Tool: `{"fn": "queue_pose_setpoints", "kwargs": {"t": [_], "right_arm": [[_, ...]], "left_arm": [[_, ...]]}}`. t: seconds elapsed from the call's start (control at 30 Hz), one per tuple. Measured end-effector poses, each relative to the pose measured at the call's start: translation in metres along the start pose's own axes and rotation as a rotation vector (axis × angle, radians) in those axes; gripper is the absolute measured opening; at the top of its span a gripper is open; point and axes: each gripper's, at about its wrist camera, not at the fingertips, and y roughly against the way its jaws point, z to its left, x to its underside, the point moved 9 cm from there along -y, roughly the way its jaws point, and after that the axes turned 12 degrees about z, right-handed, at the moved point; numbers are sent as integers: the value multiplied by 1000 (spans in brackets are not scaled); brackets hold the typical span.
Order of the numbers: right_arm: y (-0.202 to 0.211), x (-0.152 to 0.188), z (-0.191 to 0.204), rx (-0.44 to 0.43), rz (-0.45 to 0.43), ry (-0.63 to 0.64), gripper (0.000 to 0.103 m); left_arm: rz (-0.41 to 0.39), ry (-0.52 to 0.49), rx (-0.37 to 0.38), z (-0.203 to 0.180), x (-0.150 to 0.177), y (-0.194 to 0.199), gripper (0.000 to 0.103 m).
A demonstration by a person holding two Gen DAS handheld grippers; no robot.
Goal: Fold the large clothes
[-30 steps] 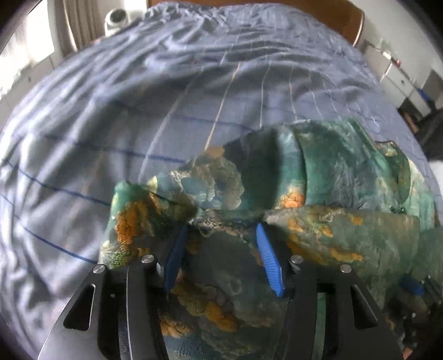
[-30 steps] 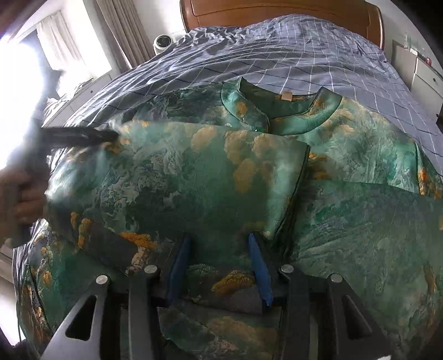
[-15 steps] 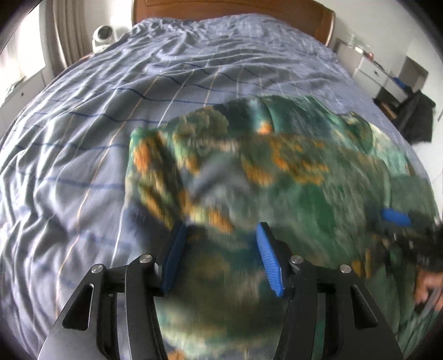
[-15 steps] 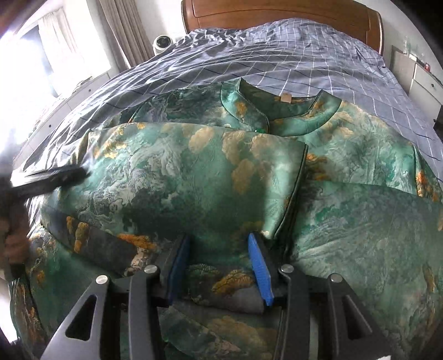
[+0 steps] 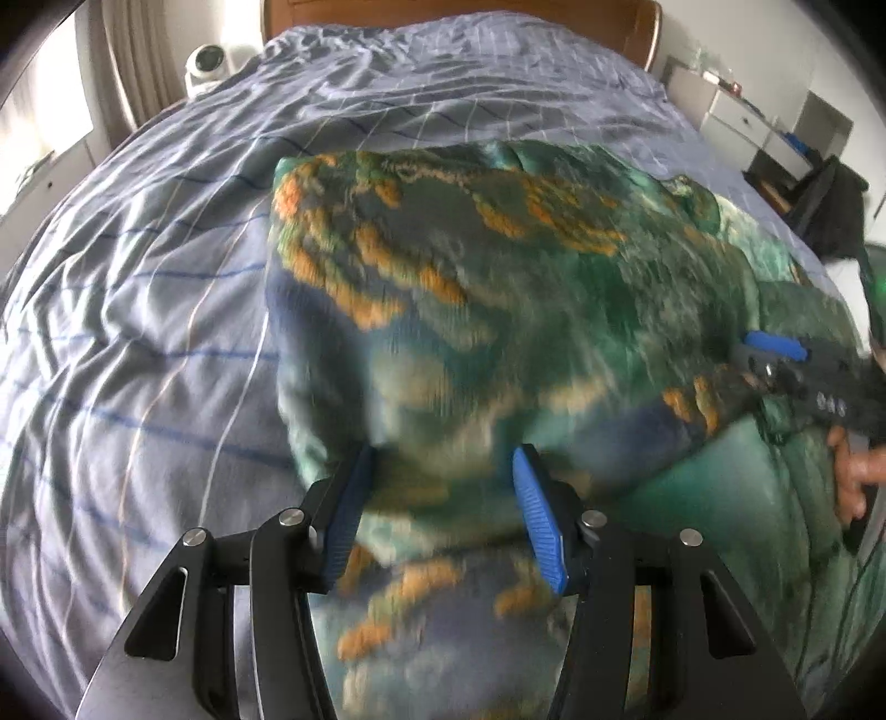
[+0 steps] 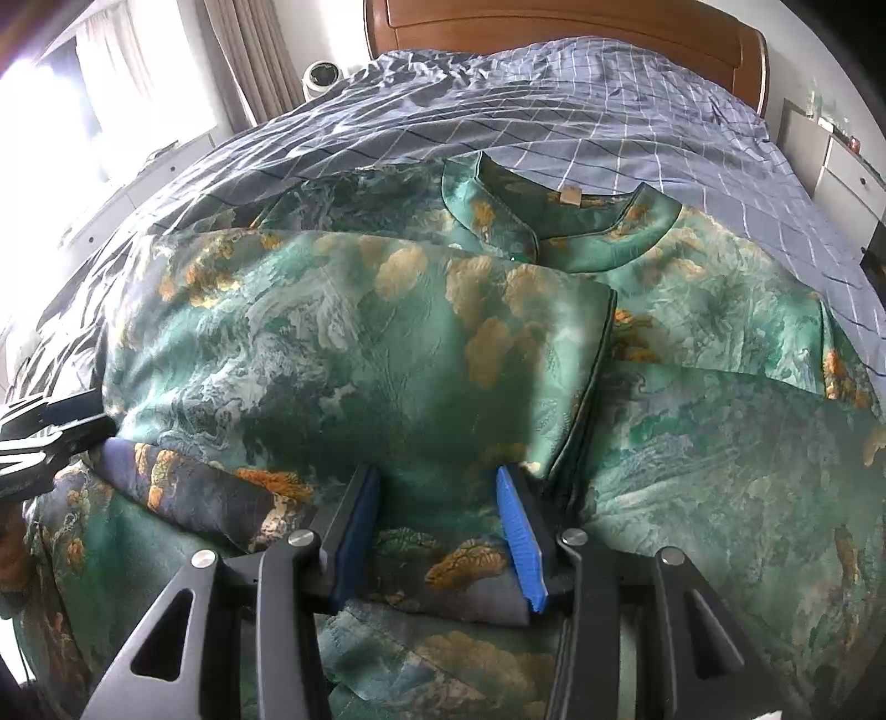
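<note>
A large green garment with orange and white cloud print [image 6: 387, 343] lies on the bed, its collar [image 6: 559, 221] toward the headboard. Its lower part is folded up over the body. My right gripper [image 6: 437, 498] is open, its blue pads either side of the folded edge, low over the cloth. My left gripper [image 5: 437, 487] is open over the left side of the garment [image 5: 498, 310], which is motion-blurred. The right gripper also shows in the left wrist view [image 5: 775, 349], and the left gripper shows at the left edge of the right wrist view [image 6: 50, 426].
The bed has a blue-grey checked cover [image 6: 609, 105] and a wooden headboard [image 6: 554, 22]. A white round device [image 6: 321, 75] sits at the far left by the curtains. White drawers [image 5: 747, 122] stand at the right.
My left gripper has let go of the cloth and drawn back toward the near left edge. The lifted fold now lies flat over the body. My right gripper has stayed in place.
</note>
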Motion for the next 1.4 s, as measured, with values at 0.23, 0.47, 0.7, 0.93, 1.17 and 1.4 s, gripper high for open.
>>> {"fn": "queue_pose_setpoints", "kwargs": {"t": [0.23, 0.47, 0.7, 0.93, 1.17, 1.4], "right_arm": [[21, 1, 2, 18, 23, -25, 45], [103, 36, -6, 20, -140, -20, 75], [137, 138, -66, 128, -184, -63, 75], [163, 250, -128, 140, -162, -202, 75], [178, 328, -161, 57, -91, -340, 75], [176, 363, -135, -112, -21, -322, 75]], "left_arm": [[25, -8, 21, -3, 62, 25, 75], [-55, 44, 70, 11, 93, 75, 85], [-55, 75, -7, 42, 123, 82, 93], [35, 157, 199, 43, 160, 63, 93], [114, 39, 189, 21, 186, 45, 97], [120, -70, 174, -6, 199, 44, 99]]}}
